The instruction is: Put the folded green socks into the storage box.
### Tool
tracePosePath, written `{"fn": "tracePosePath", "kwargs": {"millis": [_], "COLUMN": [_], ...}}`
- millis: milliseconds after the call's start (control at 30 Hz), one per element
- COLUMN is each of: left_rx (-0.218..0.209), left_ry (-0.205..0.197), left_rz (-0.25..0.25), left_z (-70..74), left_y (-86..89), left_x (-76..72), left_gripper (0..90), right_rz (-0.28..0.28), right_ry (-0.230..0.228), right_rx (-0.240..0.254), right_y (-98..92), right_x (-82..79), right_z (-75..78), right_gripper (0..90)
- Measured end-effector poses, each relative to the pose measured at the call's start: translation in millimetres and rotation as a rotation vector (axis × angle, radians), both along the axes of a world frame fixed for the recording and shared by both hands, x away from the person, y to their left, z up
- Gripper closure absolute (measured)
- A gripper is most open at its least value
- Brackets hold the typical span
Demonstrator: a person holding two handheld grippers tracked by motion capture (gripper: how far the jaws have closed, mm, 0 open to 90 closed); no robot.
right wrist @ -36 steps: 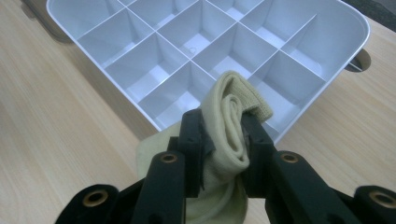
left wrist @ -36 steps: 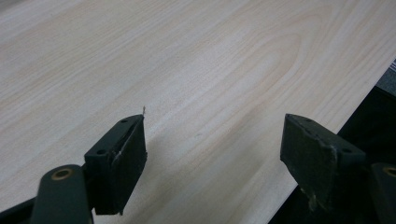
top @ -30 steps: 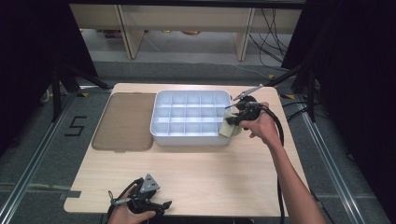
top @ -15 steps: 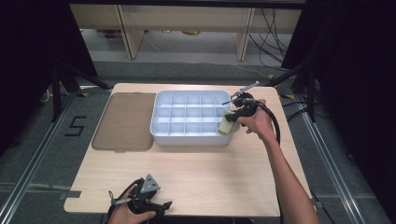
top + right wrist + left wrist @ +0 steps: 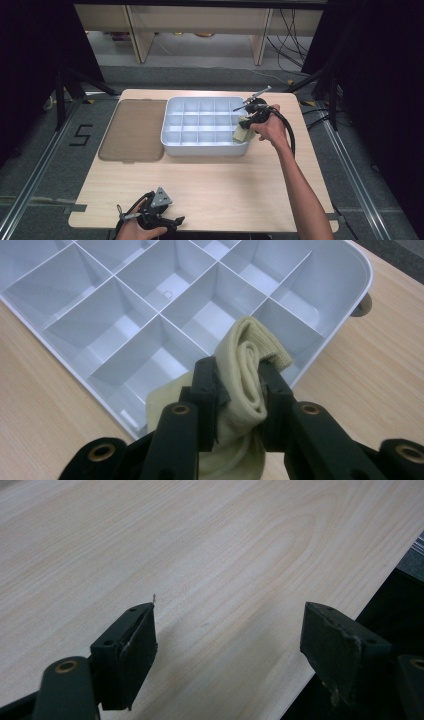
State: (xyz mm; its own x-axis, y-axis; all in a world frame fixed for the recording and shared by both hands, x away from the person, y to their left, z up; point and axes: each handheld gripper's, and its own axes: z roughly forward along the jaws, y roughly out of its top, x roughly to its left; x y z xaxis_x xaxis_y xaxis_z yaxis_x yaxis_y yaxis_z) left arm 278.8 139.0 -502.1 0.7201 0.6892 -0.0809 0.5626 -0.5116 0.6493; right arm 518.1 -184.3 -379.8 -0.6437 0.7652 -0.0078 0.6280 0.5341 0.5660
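My right gripper (image 5: pixel 239 377) is shut on a rolled cream-coloured sock (image 5: pixel 247 370), and it hangs over the near right corner of the white divided tray (image 5: pixel 150 300). In the high view the sock (image 5: pixel 242 133) is at the tray's (image 5: pixel 172 142) right front compartment, with the right gripper (image 5: pixel 248 124) just above it. My left gripper (image 5: pixel 172 221) rests low at the table's front edge, held in a hand. Its jaws stand wide apart in the left gripper view (image 5: pixel 227 630), with bare wood between them.
A brown flat lid (image 5: pixel 132 130) lies left of the tray on the wooden table (image 5: pixel 210 185). A black cable (image 5: pixel 289 131) loops from the right gripper. Dark frames and a shelf stand behind the table.
The right gripper has carried the sock a little left and down, from the tray's right rim to over its right front compartment. The left gripper has stayed in place.
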Motion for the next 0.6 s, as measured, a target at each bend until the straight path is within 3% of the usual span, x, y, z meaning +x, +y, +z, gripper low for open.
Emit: {"fn": "tracePosePath", "kwargs": {"millis": [600], "left_rx": [0.005], "left_ry": [0.000], "left_rz": [-0.001], "left_z": [-0.9], "left_y": [0.2], "left_x": [0.4], "left_gripper": [22.0], "right_rz": [0.027], "right_ry": [-0.039], "right_rx": [-0.141], "right_y": [12.7], "right_x": [1.5], "right_z": [-16.9], "right_gripper": [74.2]}}
